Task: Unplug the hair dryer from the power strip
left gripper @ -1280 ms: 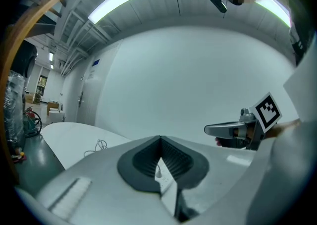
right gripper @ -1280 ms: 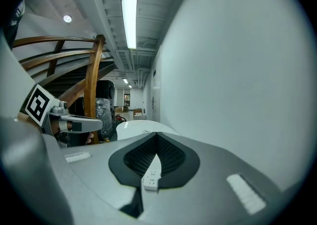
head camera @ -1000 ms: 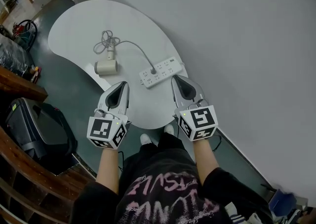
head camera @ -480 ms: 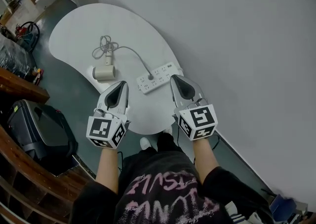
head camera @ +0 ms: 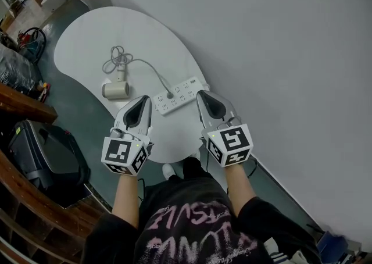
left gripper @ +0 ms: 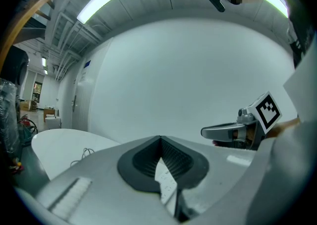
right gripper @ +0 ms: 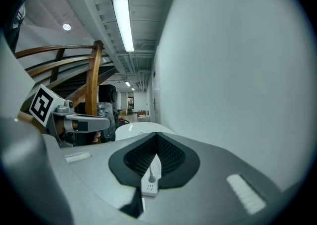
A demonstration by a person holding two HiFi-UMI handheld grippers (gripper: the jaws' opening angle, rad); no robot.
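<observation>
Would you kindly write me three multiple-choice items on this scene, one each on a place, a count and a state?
1. In the head view, the hair dryer lies:
A) left of the power strip
B) on top of it
C) on the floor
2. Plugs seated in the power strip:
A) none
B) one
C) three
3. The right gripper is:
A) shut on the plug
B) shut, holding nothing
C) wide open
Answers:
1 A: it rests on the table, left of the strip.
2 B: a single plug sits in it.
3 B: its jaws meet with nothing between them.
</observation>
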